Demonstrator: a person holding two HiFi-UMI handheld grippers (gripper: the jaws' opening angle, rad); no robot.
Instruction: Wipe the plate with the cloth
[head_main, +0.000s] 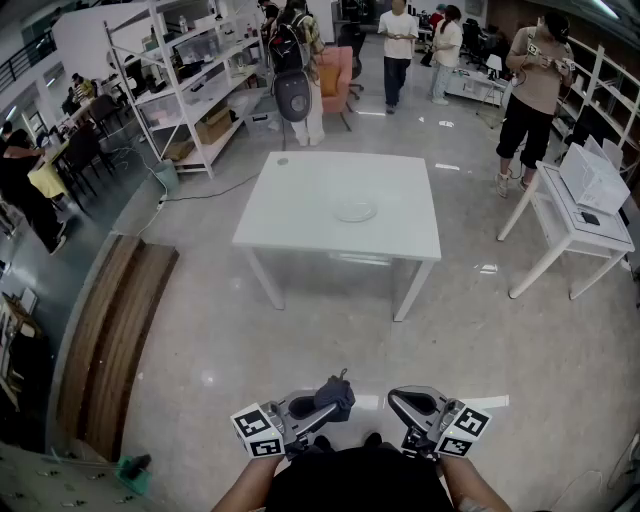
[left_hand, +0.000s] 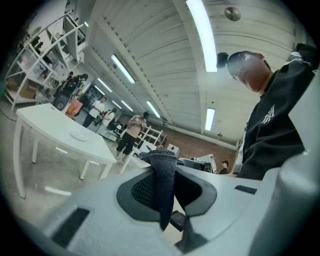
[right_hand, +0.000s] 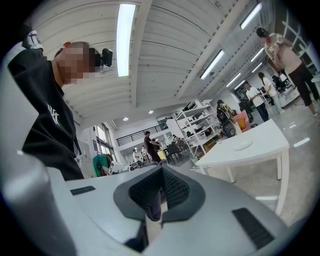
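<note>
A clear glass plate (head_main: 356, 211) lies on the white table (head_main: 290, 205), well ahead of me across open floor. Both grippers are held close to my body, far from the table. My left gripper (head_main: 318, 405) is shut on a dark grey knit cloth (head_main: 336, 392), which sticks up between its jaws; in the left gripper view the cloth (left_hand: 163, 182) hangs through the left gripper (left_hand: 162, 167), with the plate (left_hand: 78, 135) small in the distance. My right gripper (head_main: 400, 401) is shut with nothing seen in it. The right gripper view looks past the right gripper (right_hand: 161, 186) to the plate (right_hand: 243, 145).
A metal shelving rack (head_main: 190, 80) stands at the back left. At the right, a small white table (head_main: 585, 225) carries a printer. A long wooden bench (head_main: 110, 335) runs along the left. Several people (head_main: 398, 45) stand beyond the table.
</note>
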